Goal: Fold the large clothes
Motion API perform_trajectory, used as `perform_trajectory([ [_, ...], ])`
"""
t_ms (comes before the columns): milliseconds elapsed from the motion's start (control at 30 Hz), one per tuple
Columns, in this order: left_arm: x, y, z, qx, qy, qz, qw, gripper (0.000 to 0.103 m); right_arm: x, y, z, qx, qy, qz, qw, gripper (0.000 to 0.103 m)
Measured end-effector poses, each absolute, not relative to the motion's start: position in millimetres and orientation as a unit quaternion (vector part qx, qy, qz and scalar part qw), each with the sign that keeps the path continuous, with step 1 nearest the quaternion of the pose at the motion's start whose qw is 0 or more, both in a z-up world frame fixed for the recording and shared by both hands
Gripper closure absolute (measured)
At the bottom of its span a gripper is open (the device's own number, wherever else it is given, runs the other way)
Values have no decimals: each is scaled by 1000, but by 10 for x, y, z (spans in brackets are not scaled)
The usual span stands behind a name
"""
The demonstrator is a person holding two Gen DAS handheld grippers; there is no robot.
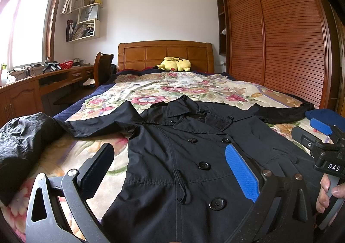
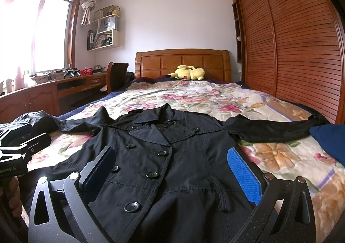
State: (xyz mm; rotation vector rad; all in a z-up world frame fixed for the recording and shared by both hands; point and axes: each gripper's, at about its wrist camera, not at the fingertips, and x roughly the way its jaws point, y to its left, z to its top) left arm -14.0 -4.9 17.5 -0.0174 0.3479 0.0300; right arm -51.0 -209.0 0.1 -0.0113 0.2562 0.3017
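Note:
A black double-breasted coat (image 1: 194,156) lies flat, front up, on the floral bedspread (image 1: 172,87), collar toward the headboard, sleeves spread left and right. My left gripper (image 1: 170,169) is open and empty, hovering above the coat's lower front. My right gripper (image 2: 172,176) is open and empty above the coat (image 2: 168,156), over its lower right half. The right gripper also shows at the right edge of the left wrist view (image 1: 323,135). The left sleeve (image 1: 28,135) bunches at the bed's left edge; the right sleeve (image 2: 276,128) stretches toward the wardrobe.
A yellow plush toy (image 1: 175,63) lies by the wooden headboard (image 1: 166,53). A slatted wardrobe (image 1: 280,38) runs along the bed's right side. A desk (image 1: 43,83) and chair (image 1: 103,68) stand at the left. A blue cloth (image 2: 330,141) lies at the right.

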Motion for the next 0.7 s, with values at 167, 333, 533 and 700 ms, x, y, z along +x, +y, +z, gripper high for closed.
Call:
perform_trajectory([
  [167, -143, -54, 160, -8, 173, 15, 985, 0, -514, -2095, -5, -5, 127, 150, 980, 0],
  [333, -120, -34, 194, -9, 180, 14, 983, 0, -488, -2092, 13, -7, 133, 153, 979, 0],
  [533, -21, 36, 278, -1, 191, 21, 981, 0, -406, -2051, 39, -13, 146, 159, 976, 0],
  [700, 41, 173, 370, -9, 192, 24, 981, 0, -339, -2039, 81, -16, 147, 162, 976, 0],
])
